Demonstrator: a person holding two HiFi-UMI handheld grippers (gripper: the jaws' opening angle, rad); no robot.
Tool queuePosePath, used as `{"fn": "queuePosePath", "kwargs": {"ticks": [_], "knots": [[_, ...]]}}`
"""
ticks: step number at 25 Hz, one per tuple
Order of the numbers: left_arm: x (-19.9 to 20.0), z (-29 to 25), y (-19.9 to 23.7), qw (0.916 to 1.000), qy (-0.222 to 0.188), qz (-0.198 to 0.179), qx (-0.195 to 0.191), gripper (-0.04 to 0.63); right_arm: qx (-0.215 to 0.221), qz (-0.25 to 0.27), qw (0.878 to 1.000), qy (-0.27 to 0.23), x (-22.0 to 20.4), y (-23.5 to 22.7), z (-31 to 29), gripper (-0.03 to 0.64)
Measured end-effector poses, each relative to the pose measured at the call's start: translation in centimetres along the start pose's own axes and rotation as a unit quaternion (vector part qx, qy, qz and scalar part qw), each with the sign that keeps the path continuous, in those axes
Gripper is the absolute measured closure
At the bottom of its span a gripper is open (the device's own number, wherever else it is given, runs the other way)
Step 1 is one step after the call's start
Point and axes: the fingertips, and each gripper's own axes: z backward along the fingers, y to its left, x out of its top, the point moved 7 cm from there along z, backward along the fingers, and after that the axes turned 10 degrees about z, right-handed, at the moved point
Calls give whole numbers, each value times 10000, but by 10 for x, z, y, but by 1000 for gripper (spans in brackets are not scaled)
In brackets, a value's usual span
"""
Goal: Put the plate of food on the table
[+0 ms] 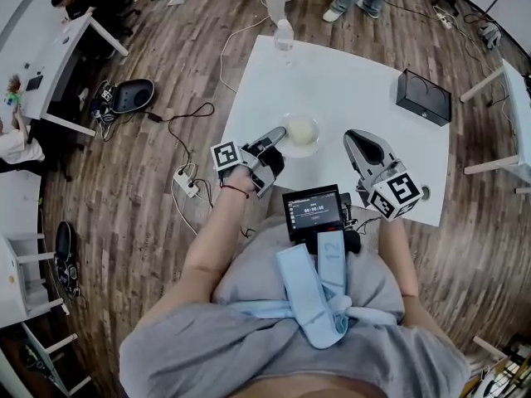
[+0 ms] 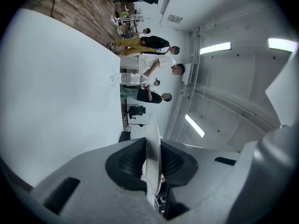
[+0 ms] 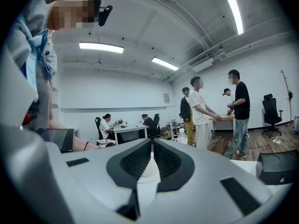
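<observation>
Closest in, head view: person's grey shirt (image 1: pixel 249 338) w/ a pale blue strap (image 1: pixel 319 293) over it, and a small black screen unit (image 1: pixel 313 212) at chest level, just beyond. Far left on the wood floor (image 1: pixel 141 181), a white power strip (image 1: pixel 187 182) w/ cables, off the desk's (image 1: pixel 348 73) near-left corner. Left claw (image 1: pixel 276 137) reaches in over the white desk from the plate's 8 o'clock. In the left gripper view it's clamped on the plate's (image 1: pixel 300 131) thin rim, which runs edge-on between the pads. The plate holds pale yellowish food and sits around desk centre, a bit toward the near edge. Can't tell if it rests on the top or hangs just above it. At the plate's 12 o'clock, by the far edge, a clear bottle (image 1: pixel 284 36) stands upright. Right claw (image 1: pixel 355 142) is at the plate's 4 o'clock, apart from it. In the right gripper view its pads are together, w/ nothing gripped. Black box (image 1: pixel 423 96) sits at the plate's 2 o'clock, near the desk's right edge, well apart from both claws.
</observation>
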Motion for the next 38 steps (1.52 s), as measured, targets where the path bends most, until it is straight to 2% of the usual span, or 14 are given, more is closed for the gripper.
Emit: {"fn": "queuePosePath", "kwargs": {"ticks": [7,12,16,20,30,38], "knots": [[1,29,35,9988,-480,50,-83,545,553,-52,9983,170,-24,0,-27,583],[-1,50,57,9969,-764,-168,-47,545,880,-248,9956,219,-40,-2,-45,583],[-3,73,70,9927,-1204,36,-80,545,1157,-320,9924,288,-45,3,-61,583],[-1,81,69,9892,-1457,86,-129,545,1345,-407,9895,339,-46,6,-74,583],[6,57,45,9908,-1305,-135,-336,545,1257,-1346,9780,980,-88,-9,-97,583],[11,39,39,9936,-1061,-210,-320,545,1311,-2296,9521,1535,-127,-19,-112,583]]}}
